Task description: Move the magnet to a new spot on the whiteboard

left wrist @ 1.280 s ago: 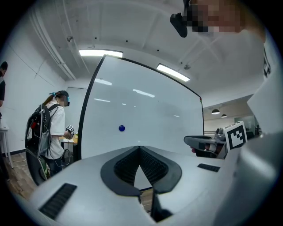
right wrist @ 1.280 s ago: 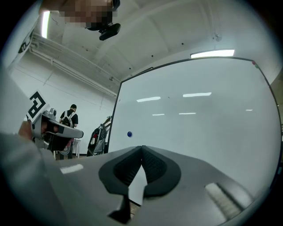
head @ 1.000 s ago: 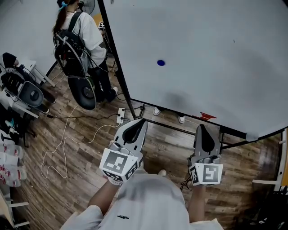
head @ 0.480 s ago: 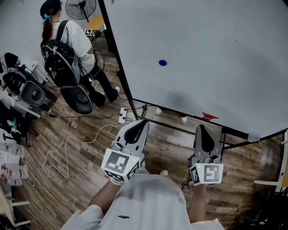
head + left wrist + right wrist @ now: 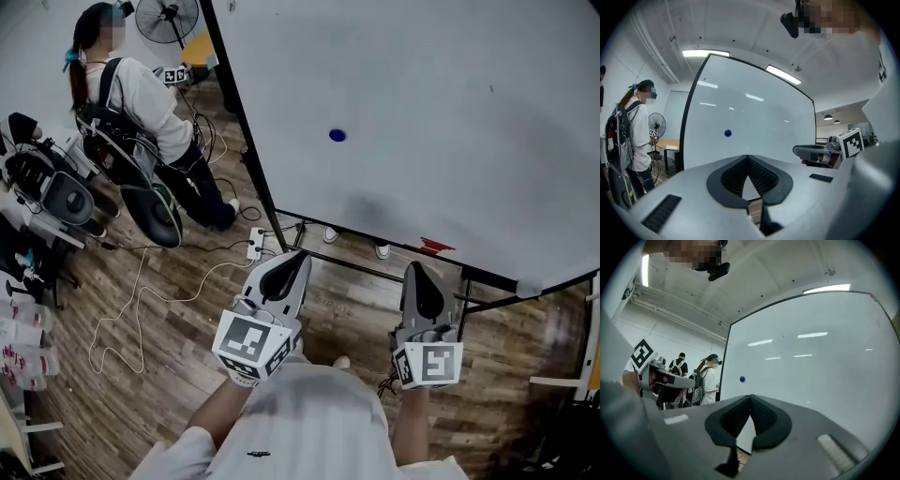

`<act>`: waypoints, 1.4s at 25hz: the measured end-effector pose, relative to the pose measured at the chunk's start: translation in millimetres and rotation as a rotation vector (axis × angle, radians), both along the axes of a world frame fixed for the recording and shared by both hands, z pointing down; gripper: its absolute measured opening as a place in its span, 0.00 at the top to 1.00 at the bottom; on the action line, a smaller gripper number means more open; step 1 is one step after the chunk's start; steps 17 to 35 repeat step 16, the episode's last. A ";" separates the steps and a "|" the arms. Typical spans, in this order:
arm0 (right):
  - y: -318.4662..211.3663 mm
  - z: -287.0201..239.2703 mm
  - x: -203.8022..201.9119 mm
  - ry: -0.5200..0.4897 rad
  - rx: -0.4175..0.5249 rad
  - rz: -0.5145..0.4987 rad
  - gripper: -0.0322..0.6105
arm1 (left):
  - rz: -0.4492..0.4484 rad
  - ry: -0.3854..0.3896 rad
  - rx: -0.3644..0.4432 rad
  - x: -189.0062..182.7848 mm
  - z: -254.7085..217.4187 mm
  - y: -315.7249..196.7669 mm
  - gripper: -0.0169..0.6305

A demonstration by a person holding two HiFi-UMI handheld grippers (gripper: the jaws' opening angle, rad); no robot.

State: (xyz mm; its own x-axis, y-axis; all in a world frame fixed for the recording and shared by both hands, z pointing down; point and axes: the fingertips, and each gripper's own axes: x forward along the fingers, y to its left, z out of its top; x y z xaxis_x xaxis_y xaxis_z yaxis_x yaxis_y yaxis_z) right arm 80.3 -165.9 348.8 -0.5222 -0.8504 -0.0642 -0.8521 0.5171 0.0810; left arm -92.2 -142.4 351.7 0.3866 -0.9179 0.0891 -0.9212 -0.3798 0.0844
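Blue magnet (image 5: 337, 136): one small round piece, stuck on the whiteboard (image 5: 441, 84) left of the board's middle and well apart from both tools. Left gripper (image 5: 294, 255): held level before the holder's waist and aimed at the board, jaws closed tip to tip with nothing between them. Right gripper (image 5: 415, 270): same posture, jaws likewise closed and empty. Orientation of item: it shows as a plain disc in every view, flat back to the board, face turned out toward the holder. No long axis can be made out, so any approach angle around its rim looks equal. Hazards, as judged: both sets of jaws must spread before contact, or the shut tips would only shove the magnet along the surface. A small, low, rounded piece gives the pads little to bite, so a shallow or off-centre pinch could let it squirt free and drop to the wooden floor (image 5: 187, 328). Pulling against its hold could rock the board on its stand (image 5: 356, 267). Stepping in to close the gap passes near a white cable (image 5: 141, 291) and a power strip (image 5: 252, 242), a tripping risk. Another person (image 5: 141, 103) stands near the board's left edge, possibly within reach of a swung arm.
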 end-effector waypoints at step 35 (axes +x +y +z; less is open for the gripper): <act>-1.2 1.0 7.5 -0.015 -0.007 0.017 0.94 | 0.009 0.000 -0.007 6.4 2.9 -1.5 0.96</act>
